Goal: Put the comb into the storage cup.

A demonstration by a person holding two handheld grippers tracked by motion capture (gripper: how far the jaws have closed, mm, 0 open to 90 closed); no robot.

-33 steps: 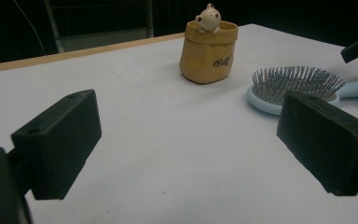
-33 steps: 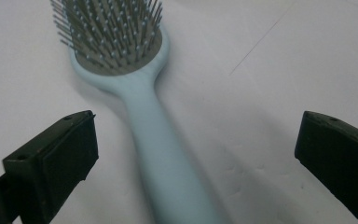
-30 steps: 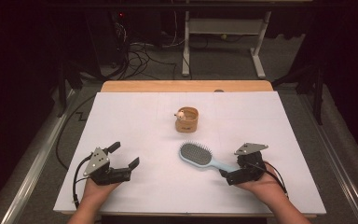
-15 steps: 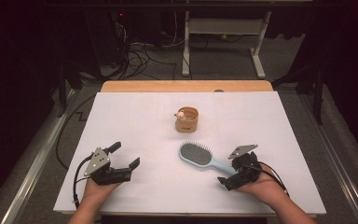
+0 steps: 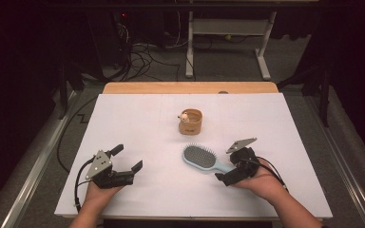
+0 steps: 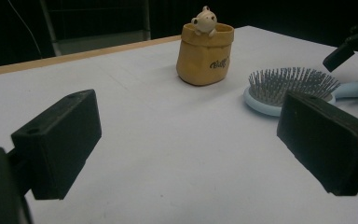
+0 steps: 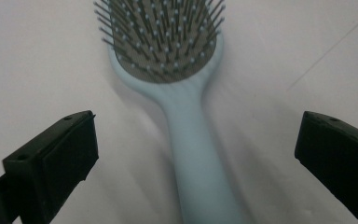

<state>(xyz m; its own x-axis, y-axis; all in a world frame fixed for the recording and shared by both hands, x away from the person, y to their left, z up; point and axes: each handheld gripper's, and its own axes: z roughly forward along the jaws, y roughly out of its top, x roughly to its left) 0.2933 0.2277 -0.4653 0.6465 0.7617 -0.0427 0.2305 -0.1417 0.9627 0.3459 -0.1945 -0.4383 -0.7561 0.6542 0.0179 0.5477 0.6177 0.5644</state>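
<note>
Nearest us, our left tongs rested released on the white counter, gripping nothing. Our right tongs were spread wide around the handle of the pale blue hairbrush, not touching it. The hairbrush lay bristles up. Farther back stood a small tan pouch.
</note>
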